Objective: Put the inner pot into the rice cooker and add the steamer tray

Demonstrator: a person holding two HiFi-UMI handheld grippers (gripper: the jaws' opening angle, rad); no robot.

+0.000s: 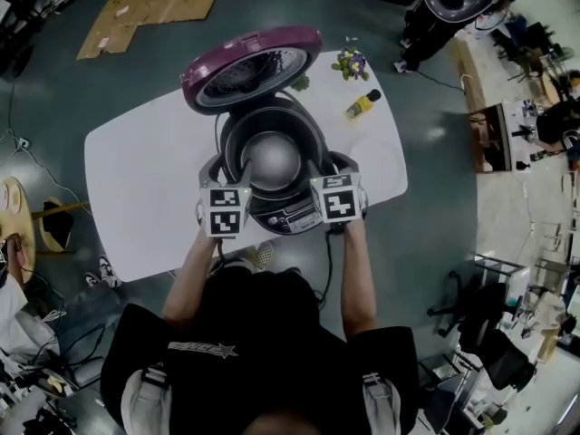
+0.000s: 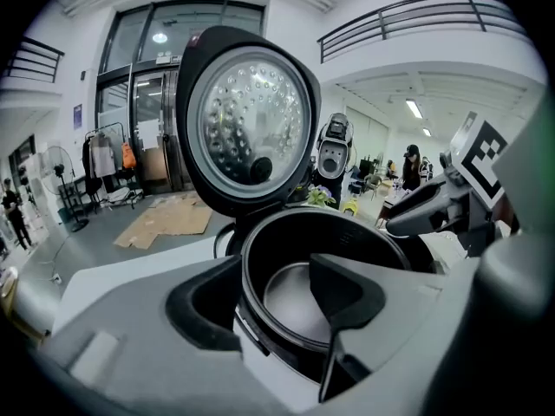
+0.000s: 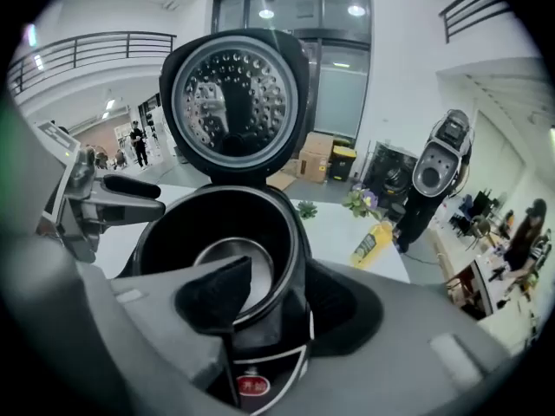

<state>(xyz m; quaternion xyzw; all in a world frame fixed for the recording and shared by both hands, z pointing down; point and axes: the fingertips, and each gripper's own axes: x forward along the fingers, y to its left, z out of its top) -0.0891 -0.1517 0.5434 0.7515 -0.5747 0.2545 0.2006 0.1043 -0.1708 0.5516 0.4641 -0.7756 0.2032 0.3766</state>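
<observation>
Nearest to the head camera, two bare forearms (image 1: pixel 195 275) are stretched forward, and a gripper is held in each hand. The left gripper (image 1: pixel 239 172) is spread. In the left gripper view one of its jaws is seen outside the left rim of the inner pot (image 1: pixel 272 157) and the other inside it, and the rim is not pinched. The right gripper (image 1: pixel 315 172) is spread in the same way over the right rim, with one dark pad inside the pot and one outside.

The inner pot is seated in the rice cooker (image 1: pixel 292 216), which stands in the middle of the white table (image 1: pixel 136 170). The pot is round, its wall is dark and matt, and its bottom is grey and shiny. A small red label (image 3: pixel 251 386) on the front of the cooker is shown only in the right gripper view.

The lid (image 1: pixel 249 66) stands open at the far side. Its glossy purple shell is seen only from above, while its round metal plate (image 2: pixel 250 128) with many small holes is seen in both gripper views. Farther to the right, a yellow bottle (image 1: pixel 362 104) and a small bunch of flowers (image 1: pixel 351 63) are found on the table. Flat cardboard (image 1: pixel 154 3) lies on the grey floor (image 1: pixel 435 198) beyond.
</observation>
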